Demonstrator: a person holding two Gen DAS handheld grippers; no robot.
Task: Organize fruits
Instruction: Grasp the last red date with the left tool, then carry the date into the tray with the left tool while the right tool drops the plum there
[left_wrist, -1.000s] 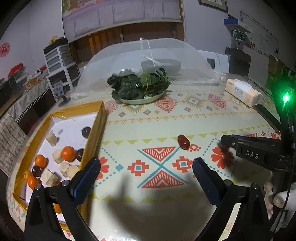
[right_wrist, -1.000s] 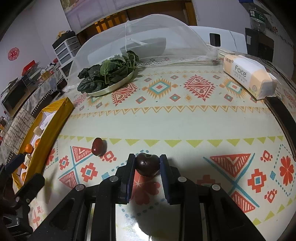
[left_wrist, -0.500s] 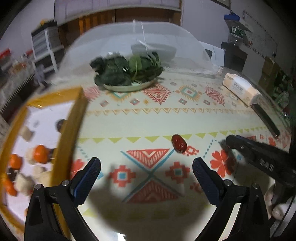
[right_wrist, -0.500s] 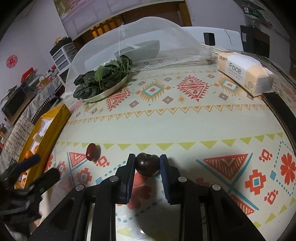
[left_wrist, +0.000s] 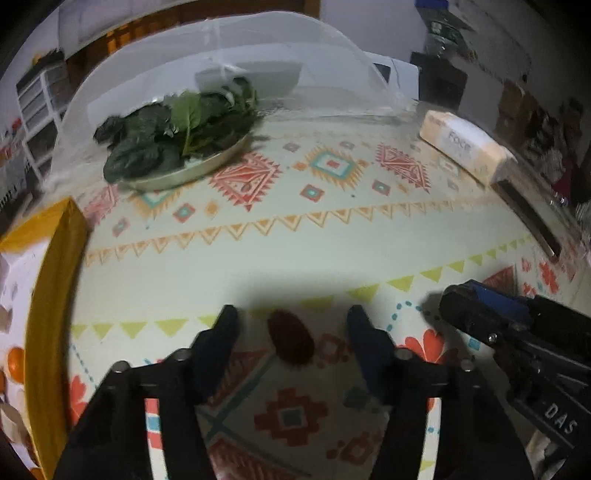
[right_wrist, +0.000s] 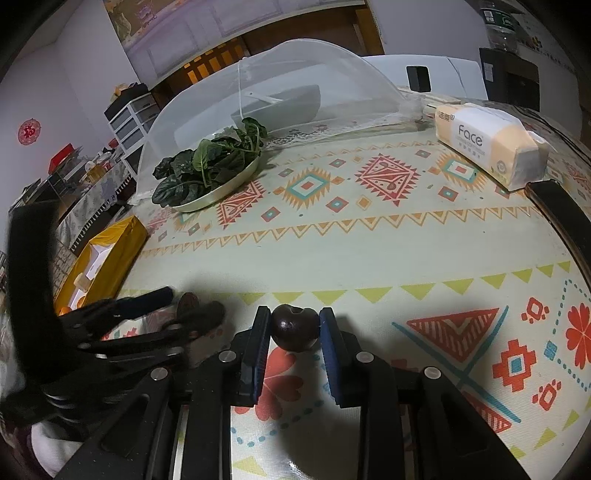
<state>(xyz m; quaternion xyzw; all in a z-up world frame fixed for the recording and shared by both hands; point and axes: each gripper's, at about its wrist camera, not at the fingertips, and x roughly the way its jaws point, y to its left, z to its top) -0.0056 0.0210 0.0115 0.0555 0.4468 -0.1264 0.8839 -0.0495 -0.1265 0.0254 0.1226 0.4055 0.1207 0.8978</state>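
While left gripper (left_wrist: 291, 325) closes astride it, red date (left_wrist: 291, 341) lies lengthwise btw fingers.

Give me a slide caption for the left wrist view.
Left gripper, jaws just closing, straddles a red date on the patterned tablecloth, pads not yet touching.

Tablecloth (right_wrist: 369, 258): smooth, faint sheen. Food cover (right_wrist: 295, 81): sheer mesh. Tissue pack (right_wrist: 487, 142): glossy plastic wrap. Cherry (right_wrist: 294, 326): glossy skin. Greens plate (right_wrist: 221, 188): metal.
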